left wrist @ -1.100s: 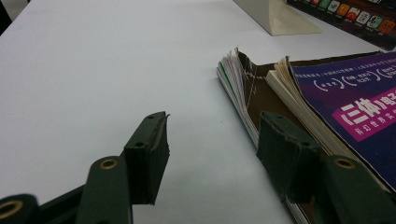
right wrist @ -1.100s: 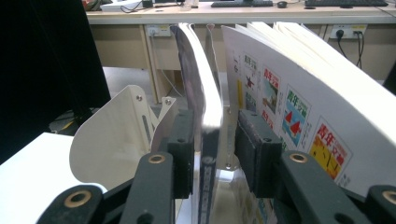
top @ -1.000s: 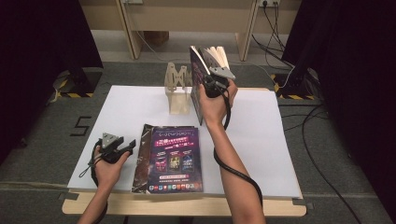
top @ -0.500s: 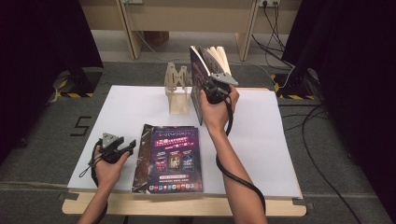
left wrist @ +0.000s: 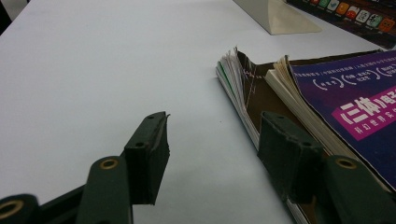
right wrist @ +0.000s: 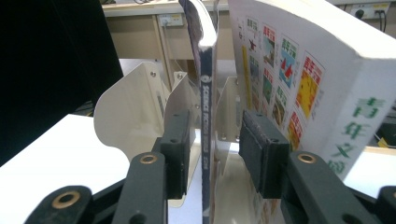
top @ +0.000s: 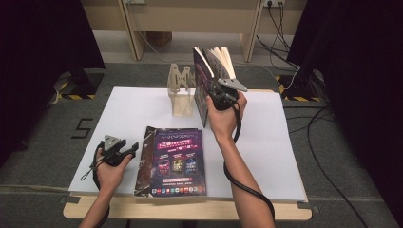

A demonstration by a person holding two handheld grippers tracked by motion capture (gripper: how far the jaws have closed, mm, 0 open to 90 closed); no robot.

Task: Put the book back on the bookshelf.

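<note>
A thin dark magazine (right wrist: 208,107) stands upright by its spine between the jaws of my right gripper (right wrist: 215,144). The jaws have just been opening, and a gap shows on both sides of the spine. Next to it leans a thick white-backed magazine (right wrist: 289,79). In the high view my right gripper (top: 217,89) is at the upright magazines (top: 200,80), beside the cream stand (top: 182,92). My left gripper (top: 132,147) rests open and empty on the table, just left of a stack of magazines (top: 176,161) lying flat.
The white table top (top: 285,142) has free room to the right and at the far left. The stand's metal dividers (right wrist: 126,107) rise behind the thin magazine. Cables and dark drapes lie on the floor around the table.
My right gripper's jaws stand wider apart than before and the hand has drawn slightly back from the upright magazines. The left hand has not moved.
</note>
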